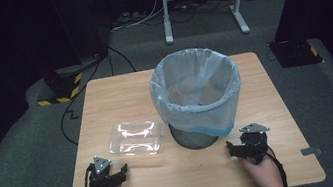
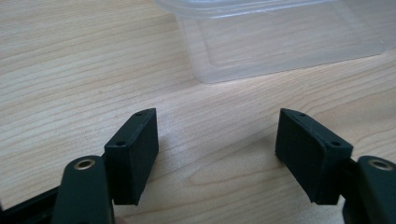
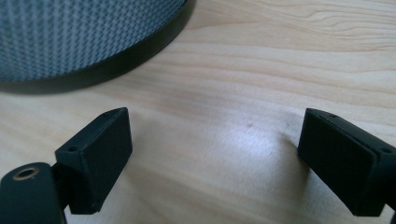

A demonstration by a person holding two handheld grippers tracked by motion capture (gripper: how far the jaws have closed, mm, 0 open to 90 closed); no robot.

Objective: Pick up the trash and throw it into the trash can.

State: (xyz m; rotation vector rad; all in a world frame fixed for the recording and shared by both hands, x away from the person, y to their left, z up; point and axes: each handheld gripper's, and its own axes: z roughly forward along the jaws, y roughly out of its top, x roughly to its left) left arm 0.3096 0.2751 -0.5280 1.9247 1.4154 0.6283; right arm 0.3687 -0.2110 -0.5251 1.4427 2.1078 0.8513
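Both grippers, left (image 1: pixel 116 175) and right (image 1: pixel 236 149), are being held with jaws released and empty; the clear plastic tray (image 1: pixel 134 138), lying beside the lined bin (image 1: pixel 197 93), is best approached by its near rim.

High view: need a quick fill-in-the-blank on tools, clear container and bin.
1. The clear plastic container lies on the table nearest the ____ tool.
2. The bin is lined with a pale ____ bag.
3. Both tools, including the right tool, have jaws that stand ____.

Missing words: left; blue; open
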